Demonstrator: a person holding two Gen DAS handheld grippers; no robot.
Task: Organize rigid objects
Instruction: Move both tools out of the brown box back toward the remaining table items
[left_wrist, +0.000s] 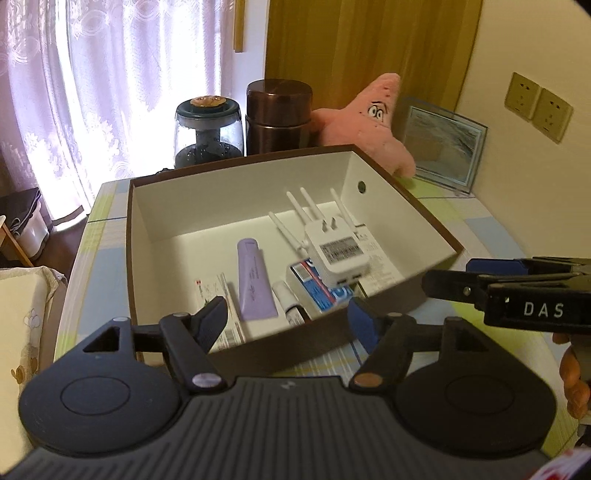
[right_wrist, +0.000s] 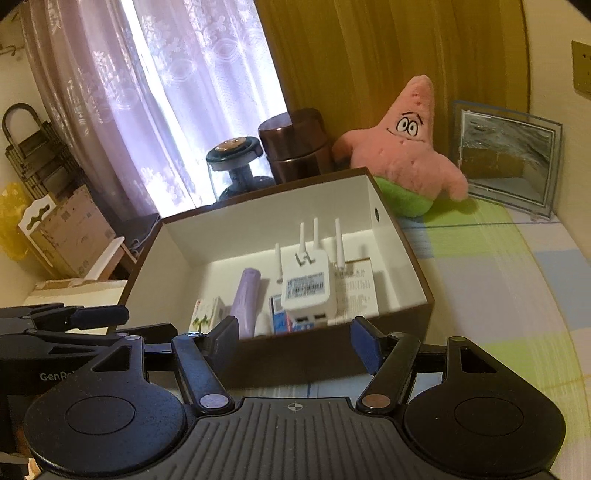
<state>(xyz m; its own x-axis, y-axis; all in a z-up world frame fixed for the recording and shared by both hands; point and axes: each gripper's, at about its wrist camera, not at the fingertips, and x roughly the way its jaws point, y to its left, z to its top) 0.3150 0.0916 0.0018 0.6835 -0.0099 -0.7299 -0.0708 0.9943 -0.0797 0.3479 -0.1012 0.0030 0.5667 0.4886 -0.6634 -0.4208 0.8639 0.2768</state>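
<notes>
A brown box with a white inside (left_wrist: 236, 199) (right_wrist: 391, 258) stands on the table. In it lie a white plug-in router with antennas (left_wrist: 338, 254) (right_wrist: 306, 288), a purple tube (left_wrist: 255, 284) (right_wrist: 245, 302), a blue-and-white carton (left_wrist: 317, 288) (right_wrist: 280, 317), a small white tube (left_wrist: 290, 301) and a small box (left_wrist: 214, 295) (right_wrist: 207, 314). My left gripper (left_wrist: 288, 321) is open and empty at the box's near wall. My right gripper (right_wrist: 291, 336) is open and empty at the same wall; it also shows at the right of the left wrist view (left_wrist: 498, 284).
Behind the box stand a pink star plush toy (left_wrist: 373, 118) (right_wrist: 406, 147), a brown canister (left_wrist: 279, 114) (right_wrist: 295, 144), a glass jar with a dark lid (left_wrist: 208, 129) (right_wrist: 236, 166) and a glass photo frame (left_wrist: 439, 147) (right_wrist: 506, 155). The checked tablecloth (right_wrist: 498, 295) spreads to the right.
</notes>
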